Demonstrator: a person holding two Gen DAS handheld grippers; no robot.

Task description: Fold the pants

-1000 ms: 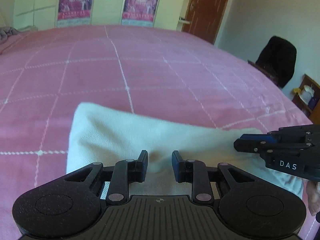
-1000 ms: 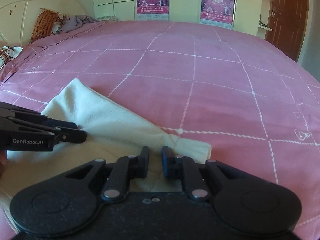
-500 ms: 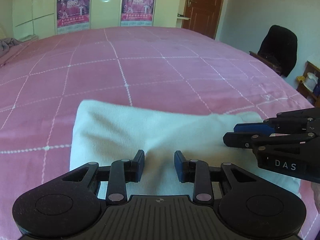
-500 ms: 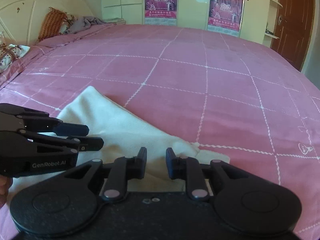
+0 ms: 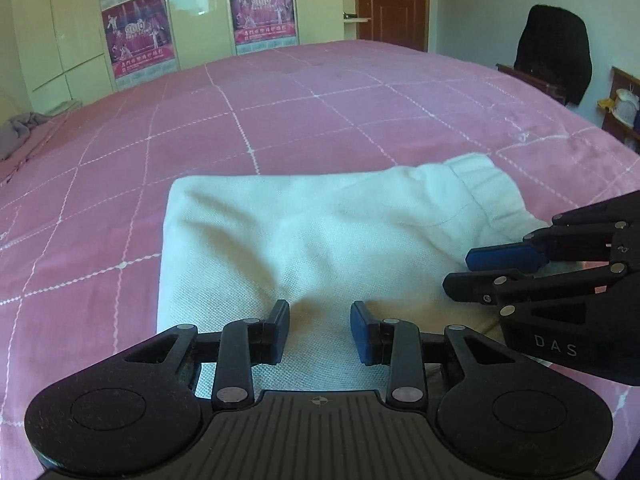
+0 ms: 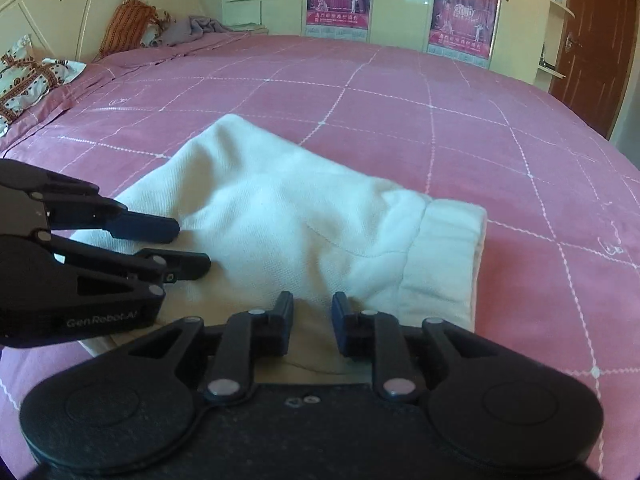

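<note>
White pants (image 5: 304,240) lie folded in a compact bundle on the pink bedspread (image 5: 280,120), waistband (image 5: 484,188) at the right end. My left gripper (image 5: 319,334) is open over the bundle's near edge, nothing between its fingers. My right gripper (image 6: 312,326) is open over the near edge beside the waistband (image 6: 440,264). Each gripper shows in the other view: the right one (image 5: 472,276) over the bundle's right end, the left one (image 6: 188,248) over its left part. The pants (image 6: 288,220) look loose, with neither gripper holding them.
The pink quilted bedspread (image 6: 400,120) spreads wide around the bundle. Pillows (image 6: 36,76) and a headboard (image 6: 52,12) stand at the far left. Wardrobe doors with posters (image 5: 260,8), a brown door (image 5: 392,0) and a dark chair (image 5: 552,52) lie beyond the bed.
Both grippers have opened wider and pulled back and up from the pants. More of the folded bundle and its waistband shows now.
</note>
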